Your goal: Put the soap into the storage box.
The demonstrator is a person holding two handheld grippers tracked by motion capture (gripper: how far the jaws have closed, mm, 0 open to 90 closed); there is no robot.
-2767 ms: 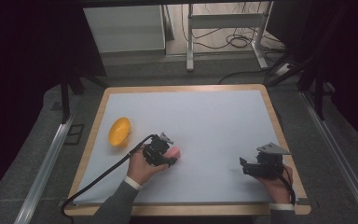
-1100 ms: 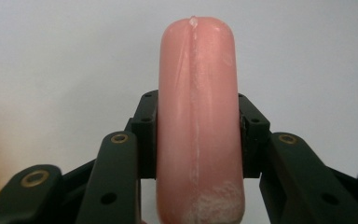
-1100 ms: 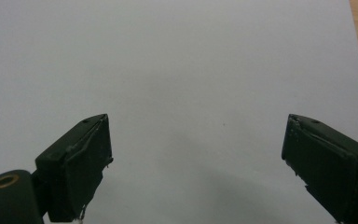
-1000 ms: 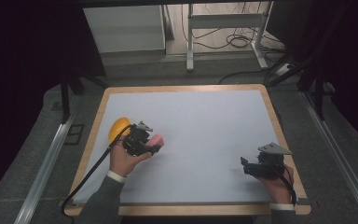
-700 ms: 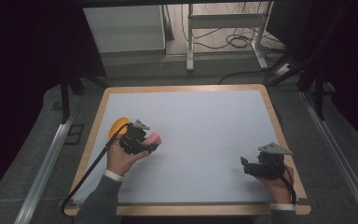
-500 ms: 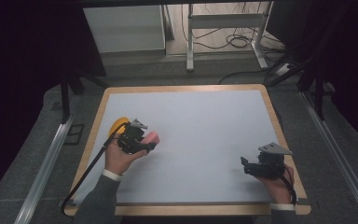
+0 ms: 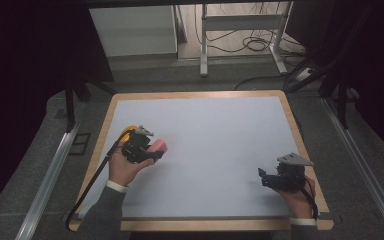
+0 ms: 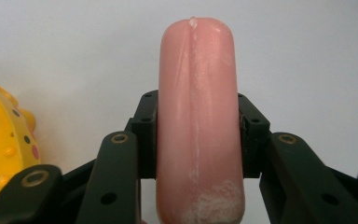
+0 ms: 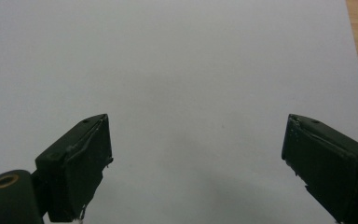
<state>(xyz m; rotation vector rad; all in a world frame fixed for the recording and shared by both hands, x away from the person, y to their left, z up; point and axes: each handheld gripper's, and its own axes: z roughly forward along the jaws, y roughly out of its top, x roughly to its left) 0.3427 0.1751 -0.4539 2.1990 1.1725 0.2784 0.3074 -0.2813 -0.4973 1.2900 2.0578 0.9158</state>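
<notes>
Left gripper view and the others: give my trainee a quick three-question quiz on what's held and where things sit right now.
1. True or false: the left gripper is shut on the pink sausage.
2. What lies beside the sausage in the left gripper view: A) a yellow spotted toy, B) a blue cup, C) a spoon?
3. Fill in: the right gripper has its jaws ____ over the bare white table.

Key: 1 true; 2 A; 3 open.

Lighting: table (image 7: 220,150) evenly bright, surroundings near black. Soft shadow beneath right tongs (image 9: 196,163). Close pink sausage (image 8: 198,121) sharp, slight sheen; high view mildly grainy.
</notes>
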